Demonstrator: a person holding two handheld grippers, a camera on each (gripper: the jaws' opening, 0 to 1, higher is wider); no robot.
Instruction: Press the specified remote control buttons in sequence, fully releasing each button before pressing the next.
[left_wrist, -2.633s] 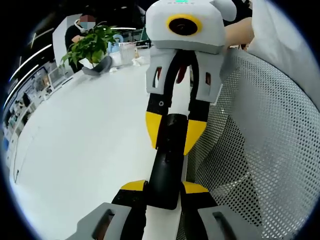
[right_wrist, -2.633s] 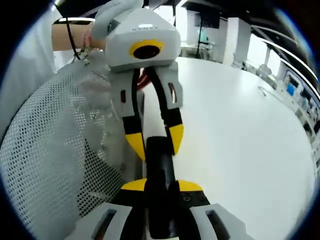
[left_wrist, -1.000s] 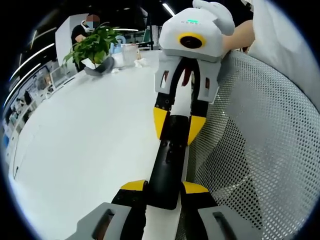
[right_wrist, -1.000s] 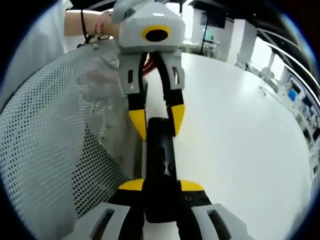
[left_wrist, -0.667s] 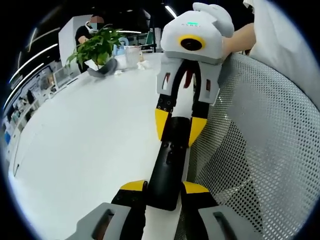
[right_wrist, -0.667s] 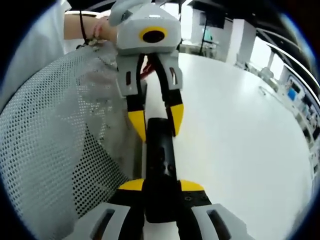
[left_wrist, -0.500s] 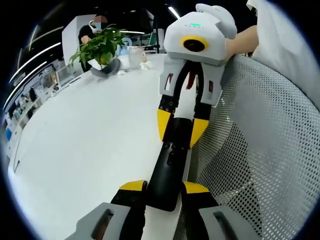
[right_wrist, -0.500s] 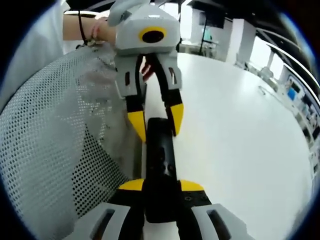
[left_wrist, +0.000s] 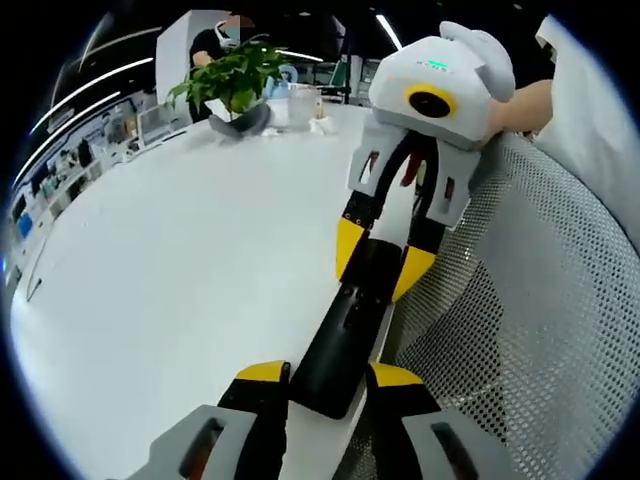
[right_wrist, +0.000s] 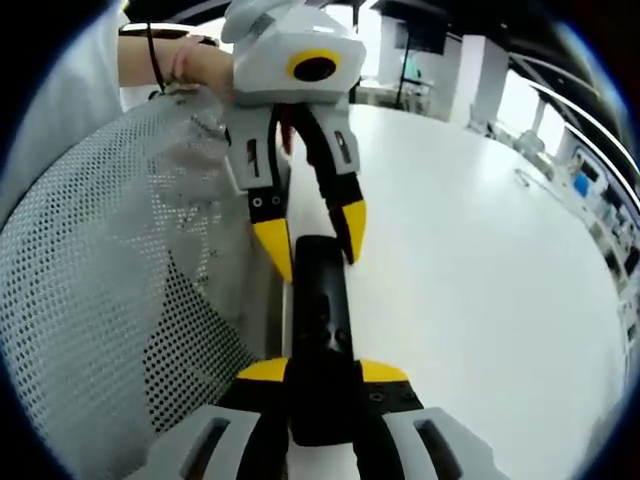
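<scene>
Between both tongs' yellow tips, the black remote (left_wrist: 345, 335) is clamped endwise.

A broad white table (left_wrist: 170, 260) served as the ground of both views, its surface bare and glossy across the middle. At its far edge in the left gripper view stood a leafy green potted plant (left_wrist: 232, 80), with a clear cup (left_wrist: 303, 104) just beside it on the table. Behind the plant sat a person in dark clothing (left_wrist: 212, 42). A white perforated mesh chair back (left_wrist: 540, 330) rose along the table's near edge; in the right gripper view the same mesh (right_wrist: 110, 280) bordered the table's (right_wrist: 480, 270) side.
</scene>
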